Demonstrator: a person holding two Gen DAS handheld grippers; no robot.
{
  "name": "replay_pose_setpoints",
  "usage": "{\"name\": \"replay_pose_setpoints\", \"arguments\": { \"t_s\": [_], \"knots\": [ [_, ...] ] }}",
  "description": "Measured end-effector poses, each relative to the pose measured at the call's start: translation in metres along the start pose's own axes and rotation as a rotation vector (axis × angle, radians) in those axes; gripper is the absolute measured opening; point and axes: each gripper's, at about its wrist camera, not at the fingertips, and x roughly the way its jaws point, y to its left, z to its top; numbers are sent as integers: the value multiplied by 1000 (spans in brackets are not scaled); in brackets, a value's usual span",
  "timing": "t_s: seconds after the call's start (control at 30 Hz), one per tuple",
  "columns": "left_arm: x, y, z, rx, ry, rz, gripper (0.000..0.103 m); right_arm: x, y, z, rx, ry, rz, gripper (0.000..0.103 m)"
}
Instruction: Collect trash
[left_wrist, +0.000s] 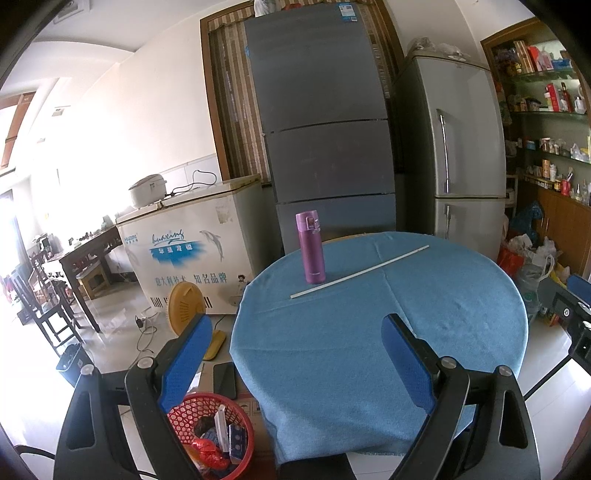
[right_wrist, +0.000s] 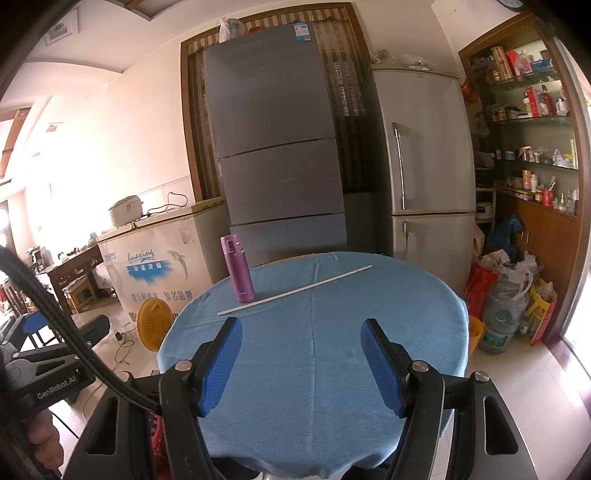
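both blue-padded grippers, left (left_wrist: 295, 354) and right (right_wrist: 301, 360), gaping wide and empty, red mesh plastic trash basket (left_wrist: 212, 432) on the floor by the round blue-clothed table (left_wrist: 369, 332), thin white stick (left_wrist: 360, 271) beside upright purple metal flask (left_wrist: 310, 247)

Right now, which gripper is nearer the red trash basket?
Left. The left gripper hovers almost above the red basket beside the table; the right gripper sits over the tabletop, farther right.
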Motion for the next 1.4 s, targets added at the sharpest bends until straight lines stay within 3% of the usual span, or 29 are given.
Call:
{"name": "replay_pose_setpoints", "arguments": {
  "t_s": [1.4],
  "knots": [
    [16,8,-2,-3,29,-2,93,20,12,7,-8,13,12,70]
  ]
}}
